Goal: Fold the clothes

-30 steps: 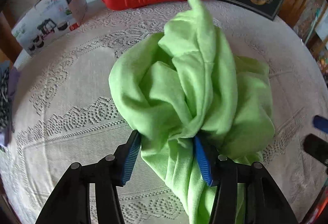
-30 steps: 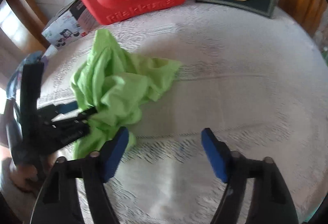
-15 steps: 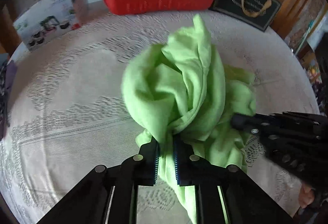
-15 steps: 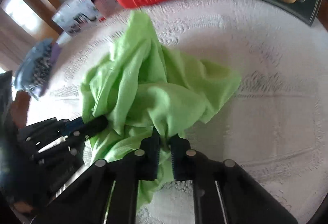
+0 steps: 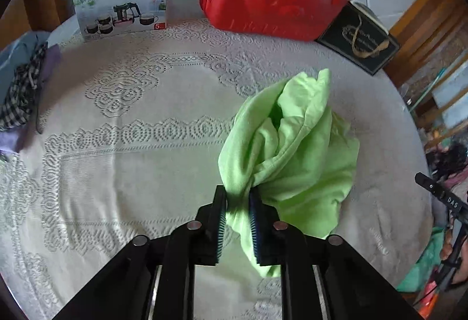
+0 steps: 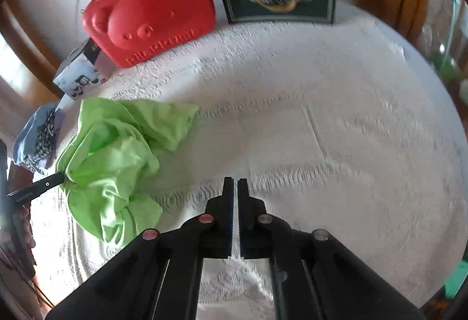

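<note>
While the left gripper [image 5: 237, 213] pinches a bunched fold of the limp, light green garment [image 5: 295, 162] heaped on the lace-covered surface [image 5: 131, 144], the right gripper's [image 6: 235, 194] fingers sit together on nothing, so I'd seek a hem or corner.

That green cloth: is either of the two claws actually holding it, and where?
The left gripper pinches a bunched fold at the near edge of the green cloth. The right gripper is shut on nothing.

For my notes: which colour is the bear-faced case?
Red, shown best in the right wrist view.
</note>
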A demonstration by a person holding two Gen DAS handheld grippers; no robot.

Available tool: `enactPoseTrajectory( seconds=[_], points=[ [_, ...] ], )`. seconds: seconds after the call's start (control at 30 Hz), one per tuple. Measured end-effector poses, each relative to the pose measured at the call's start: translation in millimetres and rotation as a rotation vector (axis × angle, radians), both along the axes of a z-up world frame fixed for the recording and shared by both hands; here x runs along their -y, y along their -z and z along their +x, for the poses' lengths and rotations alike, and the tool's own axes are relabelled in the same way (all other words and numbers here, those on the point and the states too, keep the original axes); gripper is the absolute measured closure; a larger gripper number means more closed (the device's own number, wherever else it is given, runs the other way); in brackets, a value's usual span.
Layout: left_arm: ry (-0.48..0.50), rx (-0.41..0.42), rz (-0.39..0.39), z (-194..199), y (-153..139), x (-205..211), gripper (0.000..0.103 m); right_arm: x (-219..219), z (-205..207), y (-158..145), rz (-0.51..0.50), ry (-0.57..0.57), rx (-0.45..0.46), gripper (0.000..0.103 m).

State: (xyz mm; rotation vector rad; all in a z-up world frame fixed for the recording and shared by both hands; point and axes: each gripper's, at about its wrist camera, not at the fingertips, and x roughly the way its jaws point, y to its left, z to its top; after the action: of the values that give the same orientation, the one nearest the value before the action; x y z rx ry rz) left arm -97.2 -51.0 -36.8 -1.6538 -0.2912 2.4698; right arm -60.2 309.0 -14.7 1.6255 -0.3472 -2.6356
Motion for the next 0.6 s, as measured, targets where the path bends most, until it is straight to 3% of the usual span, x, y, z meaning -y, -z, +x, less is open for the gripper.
enactPoseTrajectory(
  seconds=[0.03,0.1,0.13,0.3,0.5,0.57,0.6],
  points=[
    [0.004,-0.002,-0.006,2.3,-3.6,-1.7,0.068,1.2,0.4,2.2,-0.001,0.003,0.005,0.100],
    [0.012,-0.009,-0.015,6.7,-11.4,-4.7,0.025,4.4,1.8,6.7,-0.012,0.000,0.013,0.100],
    [0.017,-0.013,-0.020,8.8,-15.4,-6.3,0.017,7.0,2.3,9.0,-0.021,-0.006,0.016,0.099],
    [0.012,-0.033,-0.063,1.5,-24.7,-14.5,0.016,29.6,2.2,15.9,-0.061,-0.070,0.023,0.099],
    [0.040,-0.083,-0.031,-34.9,-28.2,-40.0,0.017,67.6,-8.1,17.5,-0.131,-0.161,0.034,0.098],
    [0.076,-0.111,-0.043,-47.6,-28.9,-53.0,0.017,77.0,-12.4,19.4,-0.136,-0.179,0.040,0.093],
    [0.098,-0.126,-0.054,-55.2,-28.4,-60.4,0.017,81.0,-14.5,20.7,-0.136,-0.187,0.044,0.078]
  ],
)
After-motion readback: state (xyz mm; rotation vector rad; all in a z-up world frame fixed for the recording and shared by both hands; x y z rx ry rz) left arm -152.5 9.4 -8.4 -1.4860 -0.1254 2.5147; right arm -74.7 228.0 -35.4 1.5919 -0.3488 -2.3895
